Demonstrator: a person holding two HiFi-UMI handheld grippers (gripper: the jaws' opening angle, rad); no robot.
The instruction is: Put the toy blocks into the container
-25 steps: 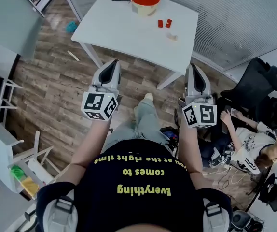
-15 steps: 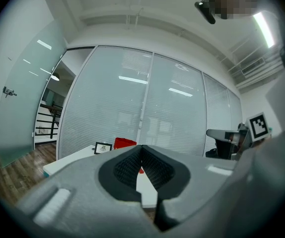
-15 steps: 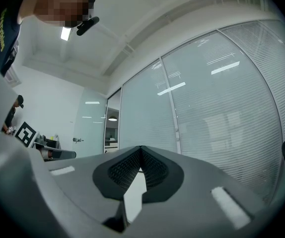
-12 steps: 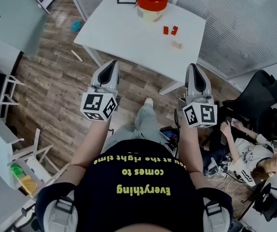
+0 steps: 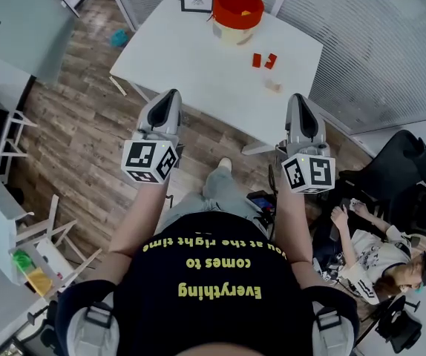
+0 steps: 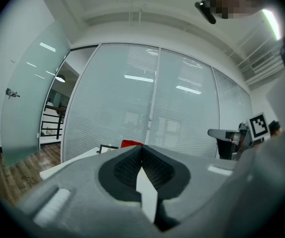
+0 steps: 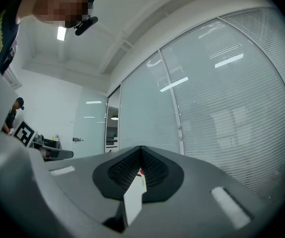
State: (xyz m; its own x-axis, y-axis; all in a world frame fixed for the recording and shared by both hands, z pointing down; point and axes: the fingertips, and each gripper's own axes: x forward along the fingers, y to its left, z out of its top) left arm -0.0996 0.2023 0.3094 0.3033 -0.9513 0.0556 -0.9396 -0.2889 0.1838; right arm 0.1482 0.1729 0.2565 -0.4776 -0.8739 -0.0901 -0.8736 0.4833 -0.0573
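Observation:
A white table (image 5: 198,58) stands ahead of me in the head view. On its far side sits the container (image 5: 237,10), a beige tub with a red rim. Two red blocks (image 5: 263,60) lie side by side near the table's right edge, and a pale beige block (image 5: 272,85) lies a little nearer. My left gripper (image 5: 172,95) and right gripper (image 5: 299,99) point level toward the table, short of its near edge, both shut and empty. The left gripper view shows the shut jaws (image 6: 141,150) with the red container (image 6: 131,144) just above them.
A small framed card (image 5: 196,2) stands left of the container. A person sits at the lower right (image 5: 380,262) beside a black office chair (image 5: 402,165). White shelving (image 5: 5,221) lines the left side. A glass wall with blinds (image 6: 147,98) runs behind the table.
The table with its container and blocks has come nearer and lower in the head view. Both grippers have travelled forward toward it, still shut.

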